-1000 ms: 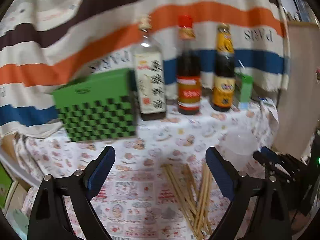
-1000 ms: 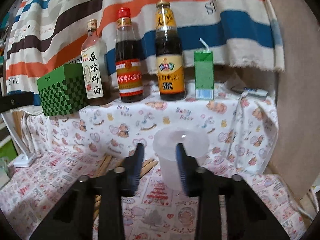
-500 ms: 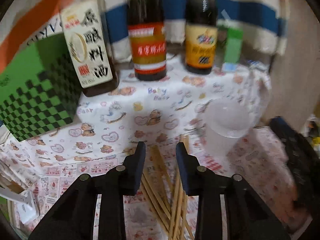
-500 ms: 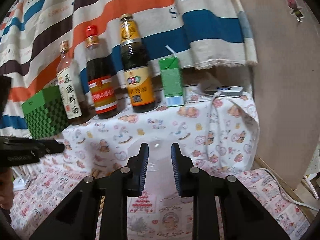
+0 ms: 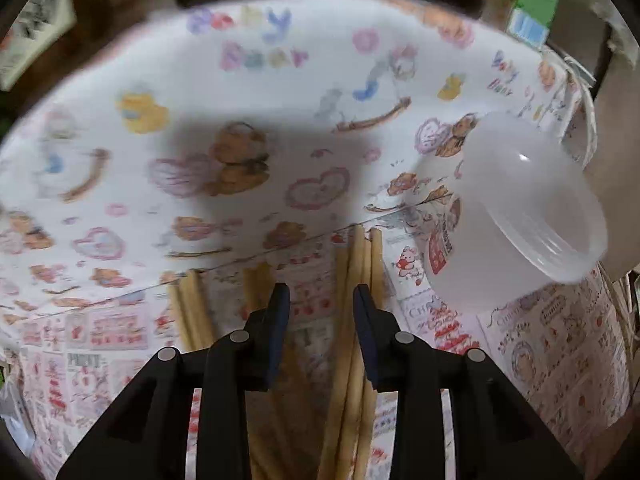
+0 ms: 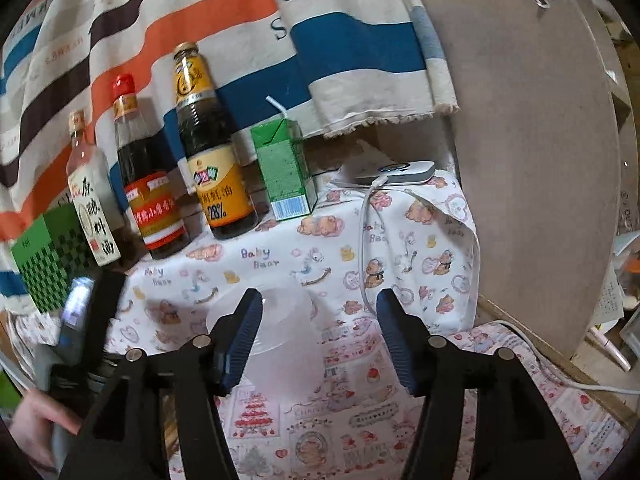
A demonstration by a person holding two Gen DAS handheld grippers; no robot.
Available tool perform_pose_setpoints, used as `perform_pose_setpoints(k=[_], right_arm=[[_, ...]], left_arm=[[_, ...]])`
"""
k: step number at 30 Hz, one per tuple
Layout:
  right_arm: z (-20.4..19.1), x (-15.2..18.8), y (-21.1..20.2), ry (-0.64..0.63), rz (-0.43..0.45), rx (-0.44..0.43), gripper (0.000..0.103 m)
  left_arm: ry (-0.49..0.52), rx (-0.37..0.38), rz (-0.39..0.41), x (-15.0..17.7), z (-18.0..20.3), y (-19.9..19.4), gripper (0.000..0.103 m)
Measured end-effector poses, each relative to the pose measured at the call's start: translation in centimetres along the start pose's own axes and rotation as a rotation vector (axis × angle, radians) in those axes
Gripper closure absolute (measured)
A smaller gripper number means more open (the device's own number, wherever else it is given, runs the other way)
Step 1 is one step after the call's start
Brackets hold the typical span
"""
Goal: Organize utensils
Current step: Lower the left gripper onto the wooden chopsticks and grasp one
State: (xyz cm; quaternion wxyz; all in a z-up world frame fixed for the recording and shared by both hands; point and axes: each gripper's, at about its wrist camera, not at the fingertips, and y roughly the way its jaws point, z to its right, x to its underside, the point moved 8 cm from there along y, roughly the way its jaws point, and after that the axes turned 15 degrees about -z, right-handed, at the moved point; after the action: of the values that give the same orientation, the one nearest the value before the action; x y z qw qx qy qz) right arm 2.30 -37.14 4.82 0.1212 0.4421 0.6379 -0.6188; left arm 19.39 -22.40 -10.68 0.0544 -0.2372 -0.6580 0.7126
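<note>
Chopsticks (image 5: 352, 280) lying on bench (image 5: 280, 120), left gripper (image 5: 320, 300) hovering above, released, cup (image 5: 520, 208) at 2 o'clock, right gripper (image 6: 318, 312) spread wide, straddling cup (image 6: 288, 344).

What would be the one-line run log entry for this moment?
left tool: open, low above chopsticks, none gripped | right tool: open, around translucent plastic cup | cup upright on tablecloth

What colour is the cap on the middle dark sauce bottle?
Red cap on the dark sauce bottle, clearest in the right wrist view.

"Baby Bear" on tablecloth (image 6: 260, 258), "28%" on sauce bottle (image 6: 218, 184)
</note>
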Motion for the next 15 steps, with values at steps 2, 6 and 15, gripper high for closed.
perform_pose_setpoints(k=[2, 6, 15], right_arm=[[0.3, -0.1, 0.3, 0.012, -0.013, 0.001, 0.04], [0.9, -0.3, 0.6, 0.041, -0.04, 0.0, 0.04], [0.7, -0.1, 0.6, 0.024, -0.037, 0.014, 0.037]], left_arm=[[-0.017, 0.011, -0.029, -0.5, 0.0, 0.7, 0.071], [-0.046, -0.002, -0.034, -0.8, -0.4, 1.8, 0.072], [-0.055, 0.048, -0.02, -0.6, -0.2, 0.3, 0.096]])
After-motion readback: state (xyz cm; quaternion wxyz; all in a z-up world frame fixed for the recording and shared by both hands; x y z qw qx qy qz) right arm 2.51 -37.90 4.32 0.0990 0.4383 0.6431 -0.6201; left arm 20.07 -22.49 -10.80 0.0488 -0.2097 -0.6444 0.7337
